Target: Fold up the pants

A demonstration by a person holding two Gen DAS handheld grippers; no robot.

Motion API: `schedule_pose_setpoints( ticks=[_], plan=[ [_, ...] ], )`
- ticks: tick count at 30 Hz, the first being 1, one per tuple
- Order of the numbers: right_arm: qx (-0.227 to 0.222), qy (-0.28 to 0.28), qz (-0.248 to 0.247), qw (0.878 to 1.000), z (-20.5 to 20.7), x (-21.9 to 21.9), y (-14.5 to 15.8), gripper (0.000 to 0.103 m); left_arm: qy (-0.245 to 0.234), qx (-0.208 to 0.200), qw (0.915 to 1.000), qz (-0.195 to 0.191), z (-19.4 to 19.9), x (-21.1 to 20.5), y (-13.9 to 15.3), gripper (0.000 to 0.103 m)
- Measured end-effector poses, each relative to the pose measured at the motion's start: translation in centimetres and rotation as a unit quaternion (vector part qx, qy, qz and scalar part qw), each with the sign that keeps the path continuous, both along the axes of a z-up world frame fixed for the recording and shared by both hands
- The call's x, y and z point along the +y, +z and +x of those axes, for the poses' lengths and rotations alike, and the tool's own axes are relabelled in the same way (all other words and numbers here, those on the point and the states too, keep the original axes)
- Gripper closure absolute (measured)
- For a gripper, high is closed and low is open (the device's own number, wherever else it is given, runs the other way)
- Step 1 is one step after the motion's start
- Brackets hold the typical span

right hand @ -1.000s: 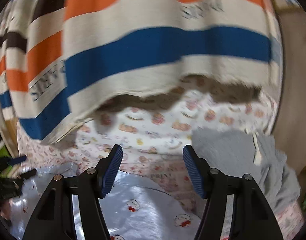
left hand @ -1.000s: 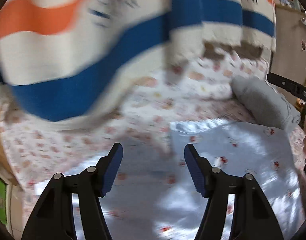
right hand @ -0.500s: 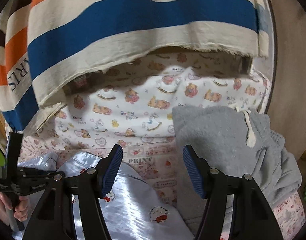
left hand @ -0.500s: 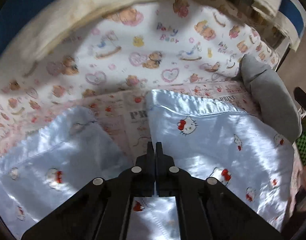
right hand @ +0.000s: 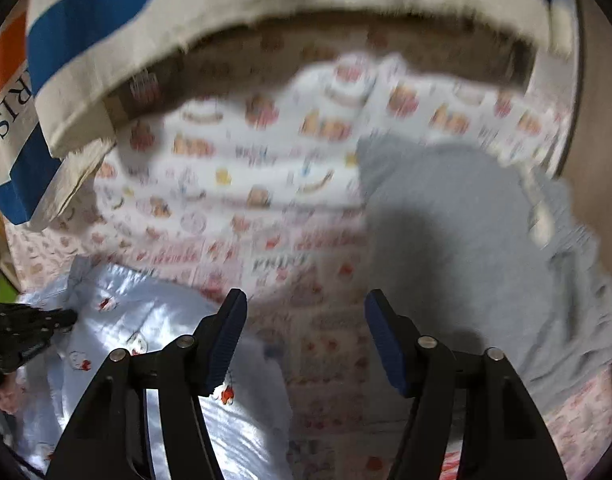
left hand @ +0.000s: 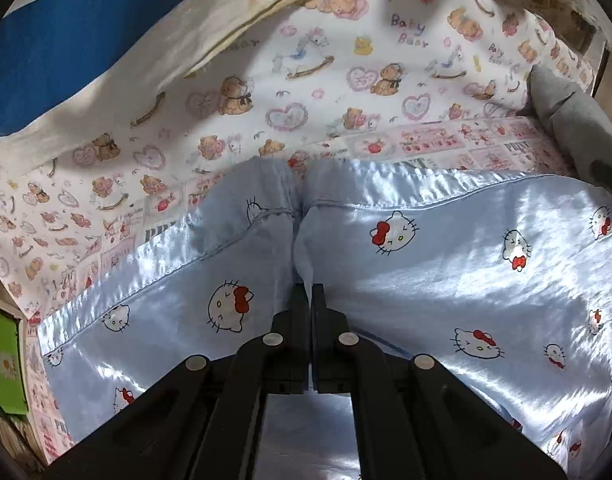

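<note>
The light blue satin pants with a cat-face print lie spread on a patterned bed sheet. My left gripper is shut on a pinched fold of the pants near their far edge. In the right wrist view the pants lie at lower left, and the left gripper shows at the left edge, pinching them. My right gripper is open and empty above the sheet, between the blue pants and a grey garment. The right view is blurred.
A grey sweat garment lies at the right side of the bed. A striped cream, blue and orange cloth hangs over the far side of the bed; it also shows in the left wrist view. A green object sits at the left edge.
My left gripper closed and pinched the blue pants, gathering a fold. My right gripper stayed open and moved down closer to the bed.
</note>
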State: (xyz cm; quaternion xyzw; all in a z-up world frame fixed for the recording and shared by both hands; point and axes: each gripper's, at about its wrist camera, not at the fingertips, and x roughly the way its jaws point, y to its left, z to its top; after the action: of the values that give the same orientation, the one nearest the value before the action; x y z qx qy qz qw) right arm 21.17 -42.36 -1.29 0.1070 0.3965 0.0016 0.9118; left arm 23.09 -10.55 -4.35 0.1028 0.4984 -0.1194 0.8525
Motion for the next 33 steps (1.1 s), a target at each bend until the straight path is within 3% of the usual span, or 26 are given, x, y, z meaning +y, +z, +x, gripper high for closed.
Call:
schedule_pose_setpoints(
  ticks=[4,6,8,12,15,19,23,28,31,33],
  plan=[
    [0.010,0.007,0.014,1.000,0.3,-0.1,-0.9,0.050,0.006,0.003,0.9999,-0.011,0.2,0.4,0.5,0.103],
    [0.025,0.024,0.010,0.999,0.3,0.7,-1.1,0.065,0.010,-0.001,0.9997,-0.022,0.4,0.5,0.9,0.103],
    [0.060,0.072,-0.014,0.995,0.1,2.4,-1.4,0.099,0.009,-0.006,0.9994,-0.032,0.2,0.7,1.4,0.103],
    [0.091,0.198,-0.066,0.974,-2.3,6.1,-0.9,0.099,0.011,-0.007,0.9994,-0.031,0.3,0.9,1.7,0.103],
    [0.123,0.229,-0.073,0.963,-2.8,7.2,-1.8,0.099,0.015,-0.005,0.9996,-0.024,0.4,1.2,1.9,0.103],
    [0.141,0.202,-0.082,0.966,-1.9,6.8,-2.9,0.099,0.015,-0.008,0.9995,-0.028,0.2,1.6,2.3,0.103],
    [0.132,0.118,-0.070,0.982,-0.6,4.8,-2.6,0.097,0.013,-0.007,0.9996,-0.022,0.4,1.5,1.7,0.103],
    [0.110,0.040,-0.048,0.992,-1.1,2.4,-1.7,0.075,0.014,0.000,0.9994,-0.033,0.7,1.7,1.4,0.103],
    [0.104,0.025,-0.049,0.993,-1.6,1.9,-1.8,0.060,0.013,-0.001,0.9990,-0.043,0.9,2.0,1.6,0.102],
    [0.108,0.023,-0.056,0.992,-1.5,2.0,-2.0,0.060,0.015,0.001,0.9986,-0.052,0.9,2.1,1.6,0.102]
  ],
)
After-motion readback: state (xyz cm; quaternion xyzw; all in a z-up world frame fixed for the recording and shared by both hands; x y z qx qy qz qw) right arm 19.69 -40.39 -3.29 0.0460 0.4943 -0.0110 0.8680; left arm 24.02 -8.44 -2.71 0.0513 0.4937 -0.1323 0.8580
